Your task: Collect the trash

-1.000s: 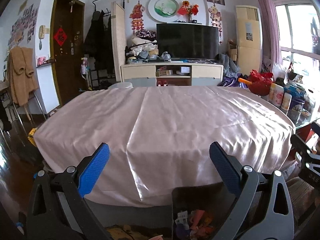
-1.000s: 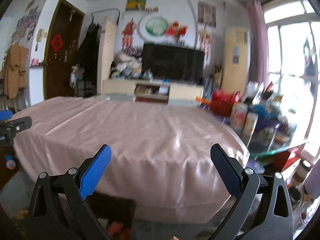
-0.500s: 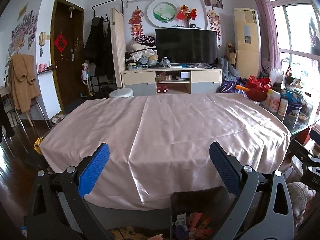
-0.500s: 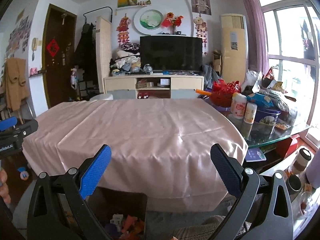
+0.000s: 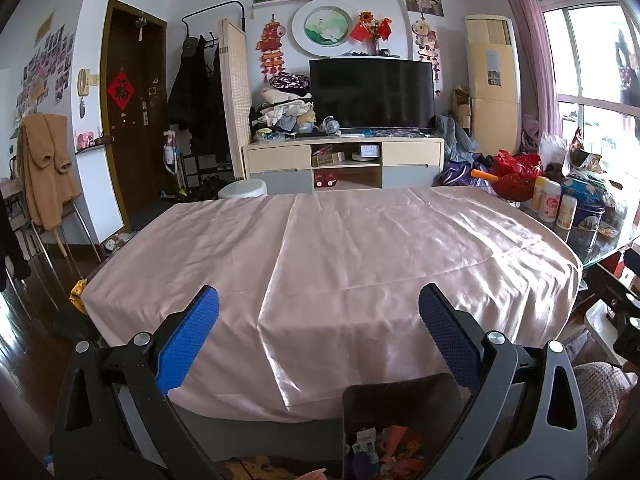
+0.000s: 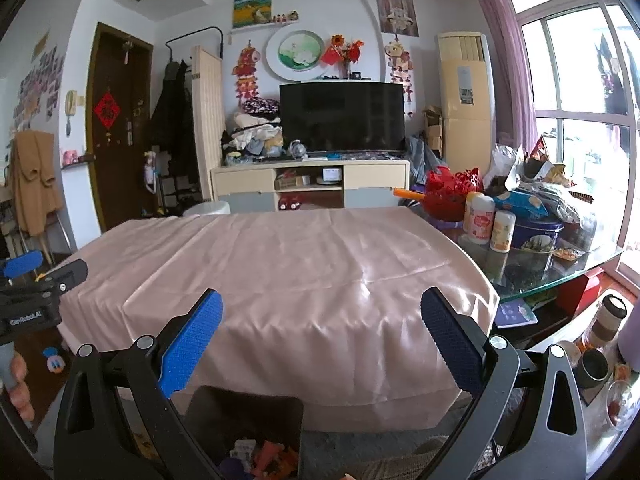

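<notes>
A dark trash bin [image 5: 400, 420] holding several colourful wrappers stands on the floor below the near edge of the table; it also shows in the right wrist view [image 6: 248, 428]. The table carries a bare pink satin cloth [image 5: 340, 256], also in the right wrist view [image 6: 288, 268]. My left gripper [image 5: 318, 336] is open and empty, held above the bin in front of the table. My right gripper [image 6: 320, 336] is open and empty, likewise above the bin. The left gripper's body shows at the left edge of the right wrist view [image 6: 28, 296].
A glass side table [image 6: 560, 276] at the right is crowded with bottles, tins and snack bags. Cups and a flask [image 6: 604, 320] stand on the floor beneath it. A TV cabinet [image 5: 344, 160] lines the far wall. A chair with a brown coat [image 5: 44, 168] stands left.
Both grippers have risen and pulled back from the table, so more of the cloth top and the bin below show. Both stay open and empty.
</notes>
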The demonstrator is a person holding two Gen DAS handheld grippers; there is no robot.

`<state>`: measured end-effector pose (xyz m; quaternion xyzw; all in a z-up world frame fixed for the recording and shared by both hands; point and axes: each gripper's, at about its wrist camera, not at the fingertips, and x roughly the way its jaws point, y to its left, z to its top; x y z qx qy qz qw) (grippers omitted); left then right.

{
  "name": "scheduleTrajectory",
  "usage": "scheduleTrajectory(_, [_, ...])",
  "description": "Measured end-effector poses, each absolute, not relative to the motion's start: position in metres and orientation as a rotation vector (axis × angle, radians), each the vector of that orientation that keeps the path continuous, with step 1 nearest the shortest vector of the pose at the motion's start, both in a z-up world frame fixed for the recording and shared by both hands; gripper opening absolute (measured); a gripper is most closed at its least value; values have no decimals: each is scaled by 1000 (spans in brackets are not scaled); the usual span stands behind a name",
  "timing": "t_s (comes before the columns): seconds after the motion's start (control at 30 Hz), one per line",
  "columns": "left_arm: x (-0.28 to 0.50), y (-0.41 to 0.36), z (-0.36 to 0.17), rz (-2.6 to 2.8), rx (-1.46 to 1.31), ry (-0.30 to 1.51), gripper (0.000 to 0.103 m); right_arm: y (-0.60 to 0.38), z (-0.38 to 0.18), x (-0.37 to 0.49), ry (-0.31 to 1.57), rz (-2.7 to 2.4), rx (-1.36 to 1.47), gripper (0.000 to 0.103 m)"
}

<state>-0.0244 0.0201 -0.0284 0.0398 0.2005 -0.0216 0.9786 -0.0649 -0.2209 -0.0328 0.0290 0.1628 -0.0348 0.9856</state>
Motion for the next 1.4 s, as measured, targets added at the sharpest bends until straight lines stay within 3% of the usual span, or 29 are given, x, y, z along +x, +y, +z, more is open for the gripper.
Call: scheduleTrajectory(1.4, [-28,28,-17,-42,85,388,95,-210,-23,-68,323,-35,62,100])
